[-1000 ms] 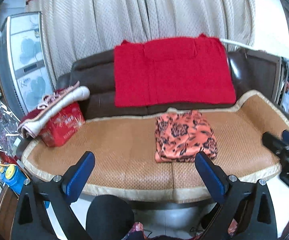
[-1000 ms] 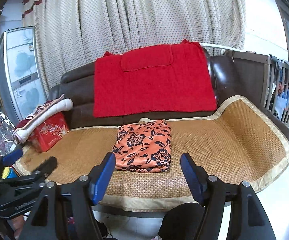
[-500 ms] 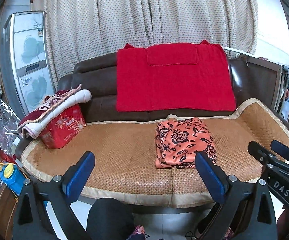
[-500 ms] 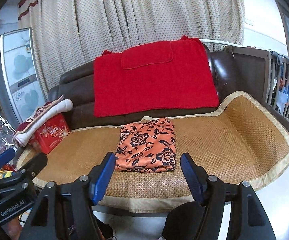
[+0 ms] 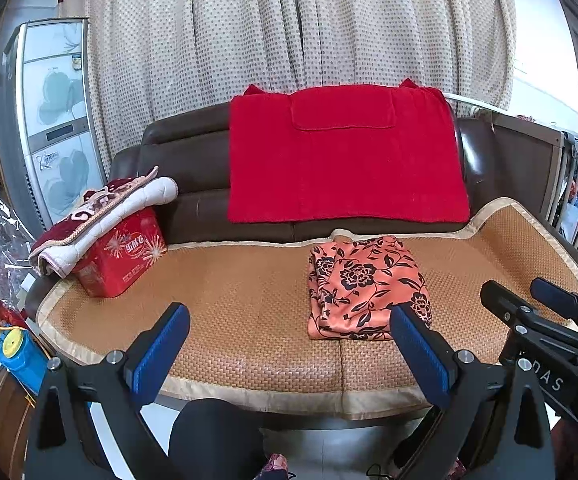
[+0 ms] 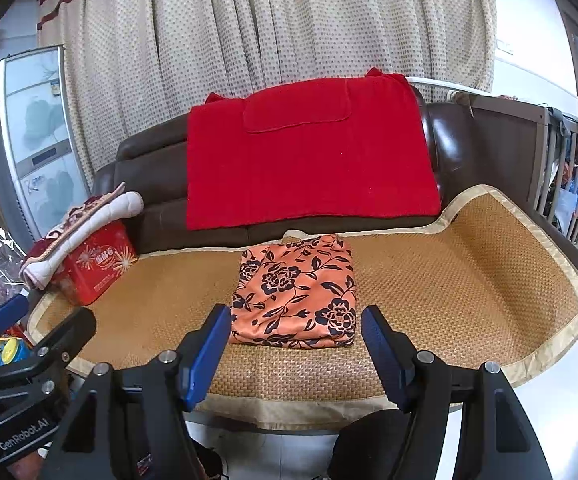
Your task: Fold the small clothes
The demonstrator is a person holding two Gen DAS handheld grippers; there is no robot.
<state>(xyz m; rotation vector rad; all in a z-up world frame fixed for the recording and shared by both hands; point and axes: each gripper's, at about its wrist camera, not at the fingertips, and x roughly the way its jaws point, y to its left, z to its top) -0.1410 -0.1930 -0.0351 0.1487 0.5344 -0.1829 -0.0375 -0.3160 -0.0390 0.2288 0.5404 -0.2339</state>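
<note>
An orange garment with black flowers (image 5: 363,285) lies folded in a neat rectangle on the woven sofa mat (image 5: 241,292); it also shows in the right wrist view (image 6: 297,293). My left gripper (image 5: 289,344) is open and empty, held back off the sofa's front edge, left of the garment. My right gripper (image 6: 295,344) is open and empty, in front of the garment and apart from it. The right gripper also shows in the left wrist view (image 5: 537,304), and the left gripper in the right wrist view (image 6: 37,324).
A red towel (image 5: 345,152) hangs over the brown sofa back. A red box (image 5: 123,258) with a folded blanket (image 5: 101,216) on top stands at the mat's left end. A cabinet (image 5: 49,128) stands left, a railing (image 6: 573,184) right, curtains behind.
Both grippers have drawn back and risen slightly, so the sofa and folded garment sit lower and a bit farther. Both stay open and empty. The garment has not moved.
</note>
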